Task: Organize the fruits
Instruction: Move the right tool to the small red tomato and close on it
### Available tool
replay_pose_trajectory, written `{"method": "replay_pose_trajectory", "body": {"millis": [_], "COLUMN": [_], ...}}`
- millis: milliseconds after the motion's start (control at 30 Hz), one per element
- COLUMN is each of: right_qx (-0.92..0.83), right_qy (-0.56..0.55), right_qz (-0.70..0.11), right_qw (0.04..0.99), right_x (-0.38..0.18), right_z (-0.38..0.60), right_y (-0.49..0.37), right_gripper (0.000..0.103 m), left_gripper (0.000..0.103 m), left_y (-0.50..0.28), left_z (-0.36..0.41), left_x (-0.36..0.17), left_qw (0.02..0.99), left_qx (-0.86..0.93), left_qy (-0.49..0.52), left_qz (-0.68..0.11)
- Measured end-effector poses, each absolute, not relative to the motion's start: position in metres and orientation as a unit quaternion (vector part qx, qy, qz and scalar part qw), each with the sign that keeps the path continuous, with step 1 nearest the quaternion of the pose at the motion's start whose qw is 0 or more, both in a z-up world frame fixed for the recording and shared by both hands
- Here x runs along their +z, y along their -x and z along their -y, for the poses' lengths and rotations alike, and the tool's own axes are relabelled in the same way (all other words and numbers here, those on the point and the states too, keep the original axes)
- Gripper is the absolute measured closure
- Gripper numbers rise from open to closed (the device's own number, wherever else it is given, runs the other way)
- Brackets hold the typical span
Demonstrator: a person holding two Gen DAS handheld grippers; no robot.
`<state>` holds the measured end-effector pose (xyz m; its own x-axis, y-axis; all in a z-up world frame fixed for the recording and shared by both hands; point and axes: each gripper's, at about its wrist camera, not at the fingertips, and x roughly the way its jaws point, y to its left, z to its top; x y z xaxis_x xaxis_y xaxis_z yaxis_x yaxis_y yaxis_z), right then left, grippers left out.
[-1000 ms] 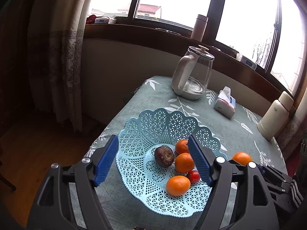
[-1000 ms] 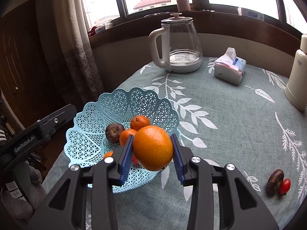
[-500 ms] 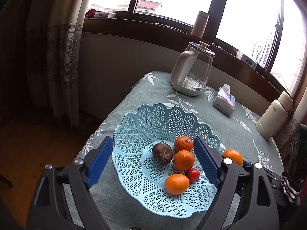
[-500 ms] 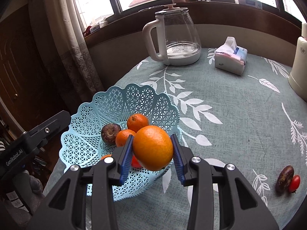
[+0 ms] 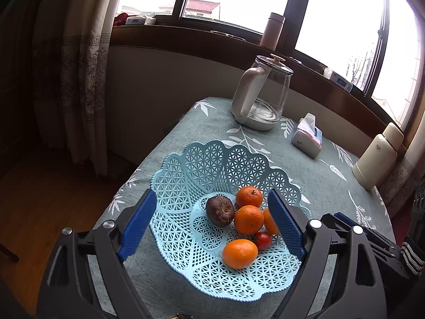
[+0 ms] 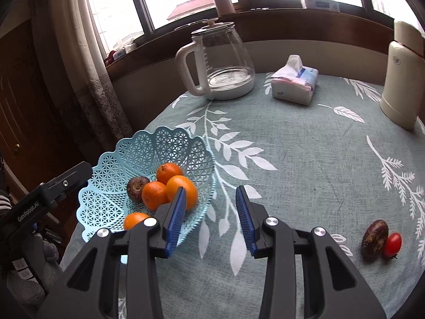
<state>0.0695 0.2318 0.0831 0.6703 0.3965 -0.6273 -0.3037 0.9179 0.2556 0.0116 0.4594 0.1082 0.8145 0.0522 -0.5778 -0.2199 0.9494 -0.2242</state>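
A light blue lattice basket (image 5: 212, 148) stands near the table's left edge and holds several oranges, a brown wrinkled fruit (image 5: 220, 210) and a cherry tomato (image 5: 263, 240). My left gripper (image 5: 211, 224) hovers open above the basket with nothing between its blue pads. In the right wrist view my right gripper (image 6: 210, 220) is open and empty just right of the basket (image 6: 148, 138). A large orange (image 6: 182, 188) lies inside the rim, partly behind the left finger. Another brown fruit (image 6: 374, 236) and a cherry tomato (image 6: 393, 243) lie touching on the cloth at the right.
A glass kettle (image 6: 220, 61), a tissue pack (image 6: 293, 83) and a cream thermos (image 6: 401, 79) stand at the back of the table. The leaf-patterned cloth (image 6: 305, 159) lies bare between basket and loose fruit. A curtain (image 5: 82, 79) hangs beyond the left table edge.
My right gripper has opened and let go of the large orange, which now lies in the basket. The left gripper has stayed open over the basket, shifting slightly.
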Motion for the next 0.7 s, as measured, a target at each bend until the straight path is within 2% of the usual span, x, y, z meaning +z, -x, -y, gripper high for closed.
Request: {"method": "replay_pose_trajectory", "body": {"millis": [700], "right_qx": [0.025], "right_qy": [-0.099], "right_qz": [-0.379], "right_qw": [0.92], "right_x": [0.05], "right_z": [-0.062], "right_y": [-0.052], "right_gripper": [0.064], "left_gripper": [0.016], "left_y": [-0.015], "left_z": [-0.412], "left_x": [0.1], "left_qw": [0.945], "left_qx": [0.034], "left_qy": [0.097], "left_qz": [-0.311]}}
